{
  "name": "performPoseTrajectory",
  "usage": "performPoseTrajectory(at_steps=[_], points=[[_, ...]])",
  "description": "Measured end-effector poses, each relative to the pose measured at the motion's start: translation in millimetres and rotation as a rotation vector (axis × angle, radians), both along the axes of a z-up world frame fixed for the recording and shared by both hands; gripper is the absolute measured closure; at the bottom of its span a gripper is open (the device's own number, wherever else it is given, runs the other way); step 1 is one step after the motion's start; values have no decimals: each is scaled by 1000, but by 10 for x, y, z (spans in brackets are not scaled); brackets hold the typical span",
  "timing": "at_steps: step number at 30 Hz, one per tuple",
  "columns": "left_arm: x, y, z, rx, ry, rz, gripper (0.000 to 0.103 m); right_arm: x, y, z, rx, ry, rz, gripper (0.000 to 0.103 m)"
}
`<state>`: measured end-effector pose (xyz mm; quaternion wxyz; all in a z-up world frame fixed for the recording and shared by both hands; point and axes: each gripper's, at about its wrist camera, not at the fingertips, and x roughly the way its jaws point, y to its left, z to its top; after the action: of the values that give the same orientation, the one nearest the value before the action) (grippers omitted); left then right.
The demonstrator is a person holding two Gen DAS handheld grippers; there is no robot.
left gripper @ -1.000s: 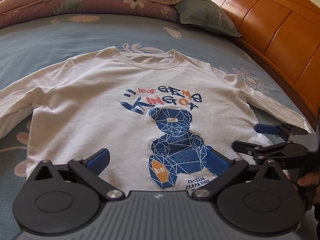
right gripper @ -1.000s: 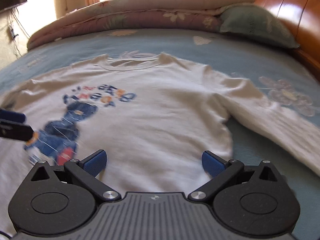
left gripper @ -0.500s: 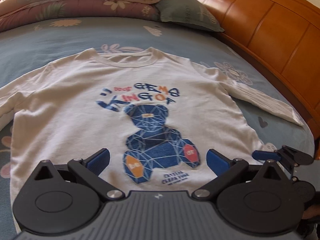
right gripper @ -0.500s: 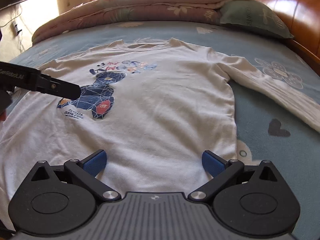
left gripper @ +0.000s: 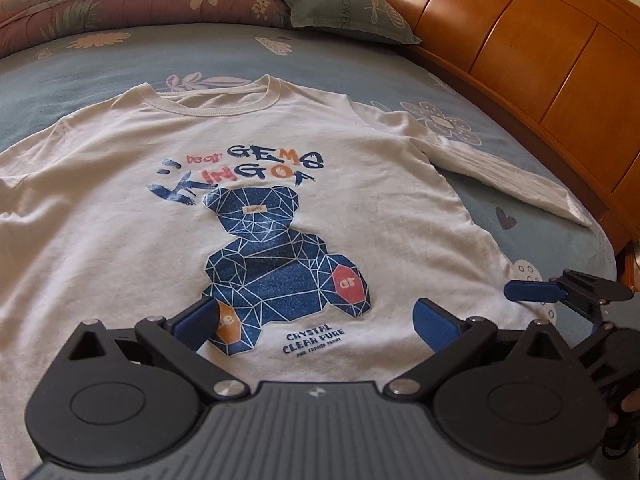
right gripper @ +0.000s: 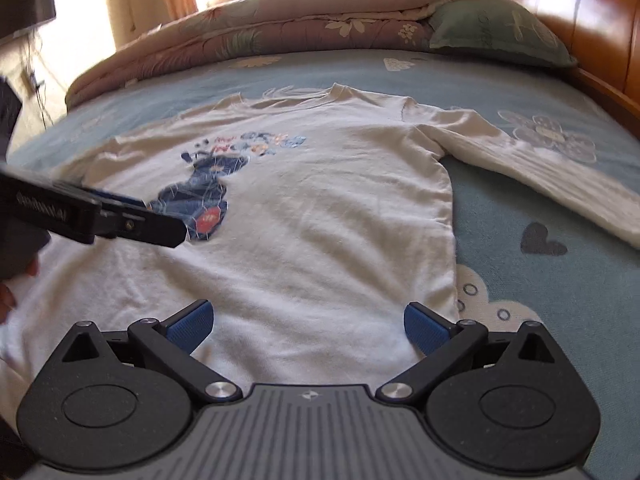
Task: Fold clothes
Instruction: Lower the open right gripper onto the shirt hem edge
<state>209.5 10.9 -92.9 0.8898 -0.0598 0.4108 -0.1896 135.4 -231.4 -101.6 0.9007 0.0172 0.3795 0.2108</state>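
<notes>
A white long-sleeved shirt with a blue bear print lies flat and face up on the bed, collar at the far end. Its right sleeve stretches out to the right. My left gripper hovers open over the hem below the bear, nothing between its fingers. My right gripper is open above the shirt's lower right part, near the side seam. The right gripper's blue pad shows at the right of the left wrist view; the left gripper's finger crosses the left of the right wrist view.
A blue floral bedsheet covers the bed. A folded quilt and a green pillow lie at the far end. A wooden headboard runs along the right side. A hand shows at the left edge.
Both grippers have drawn back toward the shirt's hem, so more of the shirt shows. The right gripper has shifted right toward the side seam. Both stay open.
</notes>
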Motion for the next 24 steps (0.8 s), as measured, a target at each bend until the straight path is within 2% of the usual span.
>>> performPoseTrajectory(at_steps=[5,10,13,16,19,21,24], points=[[19,82,33,-16,-4,38,1,253,-399,304,76,-28,-142,0],[72,114,4,-23,4,60,1,1030,-640,629,-59,-88,-364,0],[83,121,-3,-20,3,61,1,1676,-724,580,-113,15,-478,0],[87,137,-6,-23,4,62,1,2161,-751,336,-93,185,-540,0],[91,125,-11,-15,3,60,1,2455,-637,26,-188,274,-565,0],[92,115,-17,-6,0,57,1,2548,-583,-46,-235,226,-578,0],[91,103,-26,9,-5,51,1,2750,-720,-75,-206,190,-635,0]])
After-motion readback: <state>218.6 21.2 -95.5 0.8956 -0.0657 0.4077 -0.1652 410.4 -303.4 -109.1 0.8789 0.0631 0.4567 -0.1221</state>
